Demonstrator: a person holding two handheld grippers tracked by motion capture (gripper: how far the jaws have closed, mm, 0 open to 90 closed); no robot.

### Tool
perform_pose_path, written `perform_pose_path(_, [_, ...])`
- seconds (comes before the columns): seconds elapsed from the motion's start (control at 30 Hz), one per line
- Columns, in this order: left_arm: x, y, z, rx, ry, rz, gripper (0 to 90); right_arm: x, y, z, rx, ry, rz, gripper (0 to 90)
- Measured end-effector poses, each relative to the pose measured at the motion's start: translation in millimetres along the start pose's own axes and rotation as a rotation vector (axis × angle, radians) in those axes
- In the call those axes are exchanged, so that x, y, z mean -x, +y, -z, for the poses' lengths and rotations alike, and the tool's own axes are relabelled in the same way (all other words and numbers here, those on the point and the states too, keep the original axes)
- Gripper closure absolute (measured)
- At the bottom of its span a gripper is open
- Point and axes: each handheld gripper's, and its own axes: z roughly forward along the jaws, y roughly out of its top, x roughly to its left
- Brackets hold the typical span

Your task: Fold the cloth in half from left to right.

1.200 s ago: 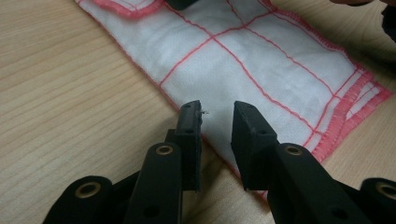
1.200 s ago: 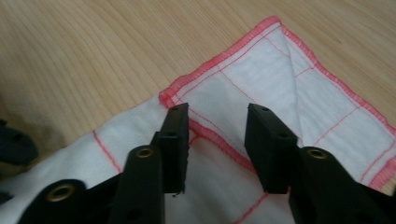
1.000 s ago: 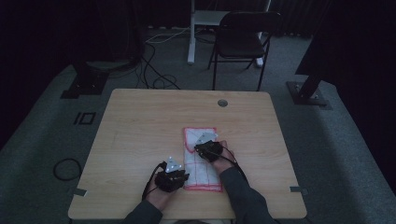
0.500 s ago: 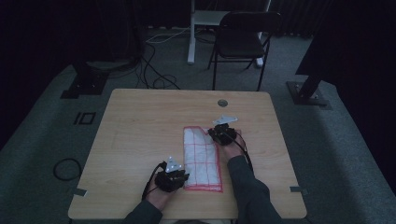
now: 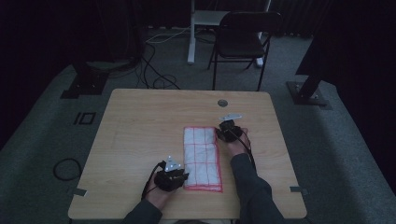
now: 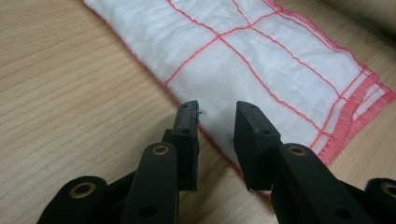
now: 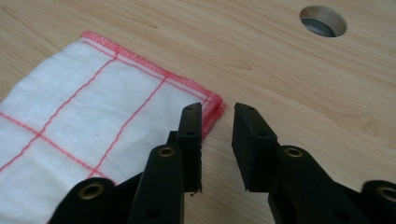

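The folded cloth [image 5: 202, 157] lies near the worktop's [image 5: 140, 121] front edge. Right claw [image 7: 217, 116], jaws just parting, released at its far corner; left claw [image 6: 217, 114] released, seemingly straddling its edge.

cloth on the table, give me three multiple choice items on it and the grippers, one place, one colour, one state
1. Where is the right gripper?
A. at the cloth's far right corner
B. on the chair
C. off the table

2. What colour are the lines on the cloth?
A. blue
B. red
C. green

3. How does the cloth lie?
A. crumpled in a ball
B. hanging over the table's edge
C. folded flat in a long strip

Answers: 1 A, its jaws stand by that corner. 2 B, red grid and hem on white. 3 C, it lies flat on the table, edges layered.
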Motion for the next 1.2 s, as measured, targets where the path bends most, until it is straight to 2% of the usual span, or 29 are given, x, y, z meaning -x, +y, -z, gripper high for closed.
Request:
perform_pose_path(0.17, [-6.2,4.6,-0.2,0.01,0.014,0.003,69.7,-2.3,-5.3,-1.2,-0.005,0.011,0.012,69.1])
perform_pose_path(0.37, [-17.4,13.4,-2.3,0.017,0.051,0.011,69.5,-1.4,-7.0,-3.8,-0.007,0.017,0.001,67.2])
perform_pose_path(0.57, [-31.5,23.6,-5.9,0.033,0.104,0.002,69.4,-0.7,-7.5,-4.1,-0.005,0.018,0.002,65.2])
perform_pose_path(1.2, [-68.6,60.3,-22.2,0.101,0.18,0.005,69.1,2.9,-11.2,-2.4,0.004,0.024,-0.006,62.9])
